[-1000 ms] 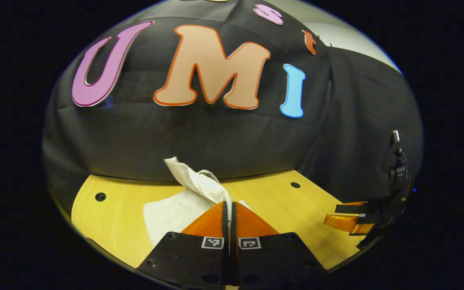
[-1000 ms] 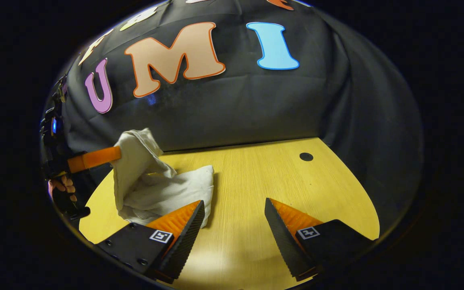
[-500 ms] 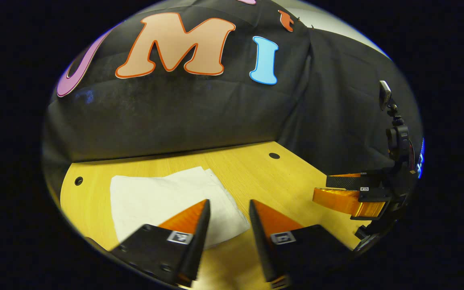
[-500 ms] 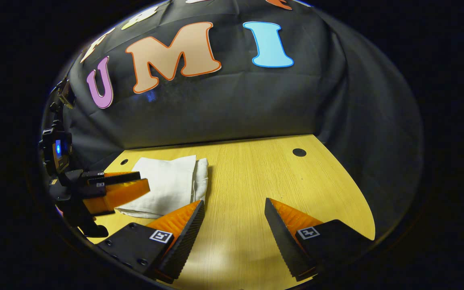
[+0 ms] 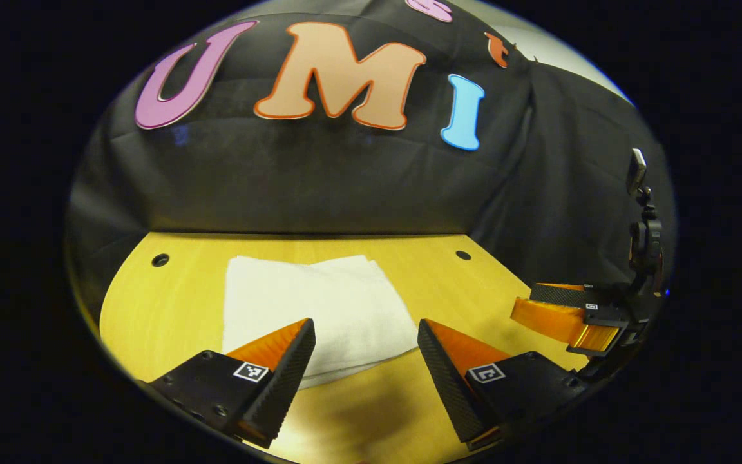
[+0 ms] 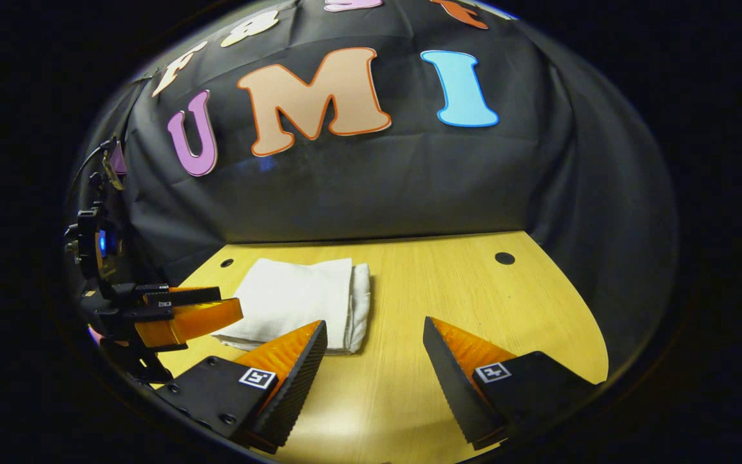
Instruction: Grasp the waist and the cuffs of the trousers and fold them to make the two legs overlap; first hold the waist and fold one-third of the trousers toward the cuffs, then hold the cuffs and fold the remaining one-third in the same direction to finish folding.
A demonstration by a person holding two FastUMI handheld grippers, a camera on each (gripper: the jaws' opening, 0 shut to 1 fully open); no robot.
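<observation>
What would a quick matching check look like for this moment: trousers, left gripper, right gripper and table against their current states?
Things:
1. trousers
2. left gripper
3. right gripper
4. table

States:
A. open, over bare wood beside the cloth
B. folded into a flat white bundle
C. yellow wood with small dark holes
D. open, with the bundle's near edge just ahead of its fingers

Pairs: 1-B, 2-D, 3-A, 4-C

Bare table right of the folded trousers.
</observation>
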